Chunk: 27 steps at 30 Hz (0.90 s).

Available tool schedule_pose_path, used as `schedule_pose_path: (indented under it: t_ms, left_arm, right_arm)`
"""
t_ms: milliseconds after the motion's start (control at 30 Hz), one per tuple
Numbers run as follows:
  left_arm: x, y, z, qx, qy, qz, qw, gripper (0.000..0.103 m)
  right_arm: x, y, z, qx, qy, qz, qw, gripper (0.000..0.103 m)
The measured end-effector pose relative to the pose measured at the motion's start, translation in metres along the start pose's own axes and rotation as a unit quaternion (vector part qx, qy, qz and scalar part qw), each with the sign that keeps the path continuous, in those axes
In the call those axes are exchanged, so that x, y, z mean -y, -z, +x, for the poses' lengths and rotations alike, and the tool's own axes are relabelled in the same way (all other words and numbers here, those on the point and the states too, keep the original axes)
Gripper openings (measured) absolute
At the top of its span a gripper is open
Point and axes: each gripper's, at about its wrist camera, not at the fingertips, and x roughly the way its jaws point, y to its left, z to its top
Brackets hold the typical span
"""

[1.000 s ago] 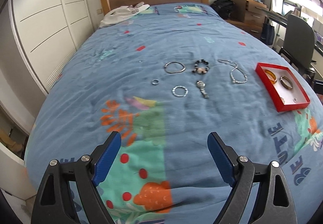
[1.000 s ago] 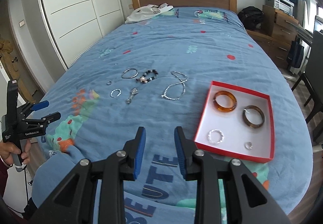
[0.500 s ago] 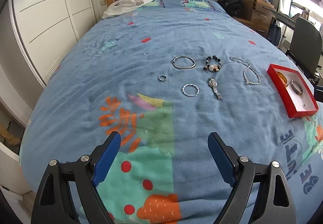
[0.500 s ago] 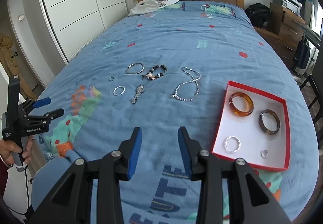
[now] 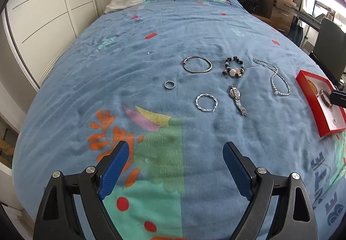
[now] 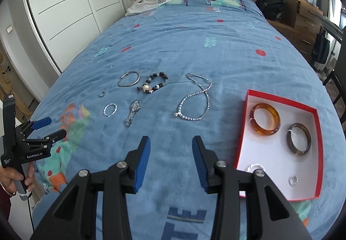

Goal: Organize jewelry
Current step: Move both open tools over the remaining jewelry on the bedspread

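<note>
Blue blanket (image 6: 216, 50) fills both views, headboard at the top. Your red box (image 6: 311, 196) sits at the right of the right wrist view, already holding two chunky bangles and two small rings. Loose pieces lie mid-frame: beaded necklace (image 6: 195, 99), bead bracelet (image 6: 152, 85), watch (image 6: 133, 112), twisted bracelet (image 5: 206, 102), small ring (image 5: 169, 85). Your right gripper (image 6: 170, 161) hovers partly open and empty; your left gripper (image 5: 175, 172) is spread wide, empty too. Take the necklace first, I'd say: come down low, pinch one strand, lift slowly so it doesn't snag the fleece.
</note>
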Motion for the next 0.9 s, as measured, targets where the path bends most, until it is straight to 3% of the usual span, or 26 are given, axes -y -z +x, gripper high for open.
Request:
schedule_pose_path:
  t_ms: [900]
  left_arm:
    - [-0.012,-0.018,0.053,-0.014,0.016,-0.008,0.9997,0.088]
  right_arm:
    - [-0.017,-0.002,0.067,-0.037,-0.011,-0.006,0.999,0.039]
